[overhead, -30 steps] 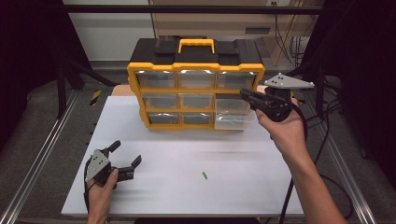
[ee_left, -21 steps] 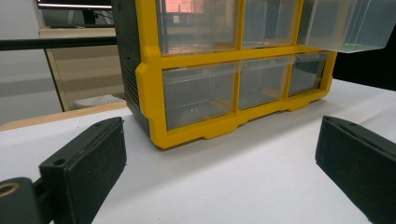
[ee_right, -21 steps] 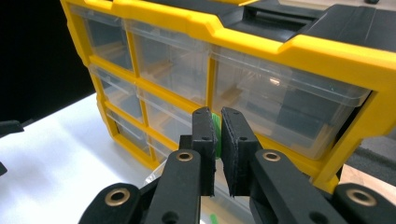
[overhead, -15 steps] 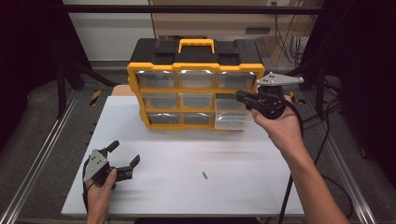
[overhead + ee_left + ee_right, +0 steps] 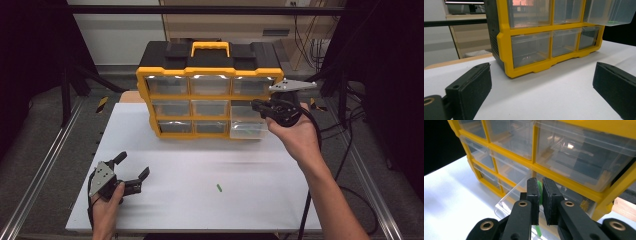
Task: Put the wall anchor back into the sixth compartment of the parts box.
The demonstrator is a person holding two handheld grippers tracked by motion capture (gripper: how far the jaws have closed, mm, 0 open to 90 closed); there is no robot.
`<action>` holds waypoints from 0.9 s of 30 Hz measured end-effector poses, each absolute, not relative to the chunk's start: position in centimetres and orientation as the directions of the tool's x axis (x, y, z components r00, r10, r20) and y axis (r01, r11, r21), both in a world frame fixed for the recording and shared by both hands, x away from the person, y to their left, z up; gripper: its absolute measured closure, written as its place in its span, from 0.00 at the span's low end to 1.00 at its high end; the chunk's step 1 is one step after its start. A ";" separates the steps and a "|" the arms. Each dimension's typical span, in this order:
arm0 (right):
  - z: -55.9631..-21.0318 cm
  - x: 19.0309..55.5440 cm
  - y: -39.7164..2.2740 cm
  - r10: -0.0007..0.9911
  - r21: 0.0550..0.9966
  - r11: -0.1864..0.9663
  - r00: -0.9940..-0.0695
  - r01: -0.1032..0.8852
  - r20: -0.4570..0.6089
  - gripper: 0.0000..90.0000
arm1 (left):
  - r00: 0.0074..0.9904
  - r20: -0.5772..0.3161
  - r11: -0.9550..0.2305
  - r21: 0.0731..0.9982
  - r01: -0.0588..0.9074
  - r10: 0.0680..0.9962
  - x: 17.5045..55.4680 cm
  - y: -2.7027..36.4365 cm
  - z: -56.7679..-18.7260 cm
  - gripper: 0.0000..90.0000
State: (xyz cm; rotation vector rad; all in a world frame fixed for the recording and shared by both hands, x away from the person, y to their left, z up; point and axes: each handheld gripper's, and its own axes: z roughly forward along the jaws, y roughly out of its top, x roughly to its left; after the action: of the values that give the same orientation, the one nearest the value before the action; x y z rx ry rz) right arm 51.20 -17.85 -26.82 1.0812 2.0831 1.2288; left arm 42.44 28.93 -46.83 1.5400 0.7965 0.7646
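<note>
A yellow and black drawer cabinet stands at the back of the white table. Its clear right-hand middle drawer is pulled out. My right gripper hovers just above that drawer, shut on a thin green strip pinched between its pads, the drawer lying below the jaws. A second small green strip lies loose on the table. My left gripper rests at the front left of the table, open with nothing between its jaws, facing the cabinet.
The white table top spreads in front of the cabinet. Metal rails run along both sides. A cable trails from the right gripper off the right edge.
My right gripper has shifted slightly left, toward the cabinet front above the pulled-out drawer. The left gripper has kept still.
</note>
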 end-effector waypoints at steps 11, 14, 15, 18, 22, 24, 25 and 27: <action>-27.8 51.2 -17.3 0.807 0.864 0.301 -0.590 0.404 -0.005 0.93 | 0.539 0.017 -0.064 0.996 0.069 0.842 42.9 29.6 -46.8 0.02; -28.7 51.7 -17.0 0.807 0.841 0.325 -0.591 0.432 -0.009 0.93 | 0.543 0.022 -0.069 0.995 0.066 0.840 42.9 29.6 -46.8 0.02; -28.8 51.9 -16.9 0.807 0.838 0.328 -0.591 0.437 -0.008 0.93 | 0.544 0.022 -0.070 0.995 0.068 0.839 42.9 29.5 -46.8 0.02; -29.1 52.5 -16.8 0.812 0.827 0.336 -0.584 0.451 -0.012 0.93 | 0.548 0.023 -0.071 0.995 0.067 0.836 42.9 29.4 -46.8 0.02; -28.9 52.8 -16.9 0.833 0.835 0.316 -0.553 0.449 -0.018 0.79 | 0.551 0.028 -0.077 0.995 0.066 0.834 42.8 29.3 -46.8 0.02; -28.7 52.2 -16.8 0.833 0.852 0.305 -0.553 0.426 -0.022 0.71 | 0.551 0.029 -0.078 0.995 0.065 0.834 42.8 29.3 -46.8 0.02; -28.7 52.2 -16.8 0.833 0.852 0.305 -0.553 0.426 -0.022 0.71 | 0.551 0.029 -0.077 0.995 0.065 0.834 42.8 29.3 -46.8 0.02; -28.6 51.3 -16.8 0.833 0.868 0.290 -0.553 0.404 -0.021 0.59 | 0.551 0.027 -0.076 0.995 0.066 0.834 42.8 29.3 -46.8 0.02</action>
State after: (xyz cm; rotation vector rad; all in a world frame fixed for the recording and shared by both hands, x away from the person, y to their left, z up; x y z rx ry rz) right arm 51.32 -16.78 -28.56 1.1033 2.0875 1.1955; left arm 42.82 29.29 -46.83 1.5304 0.7987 0.7626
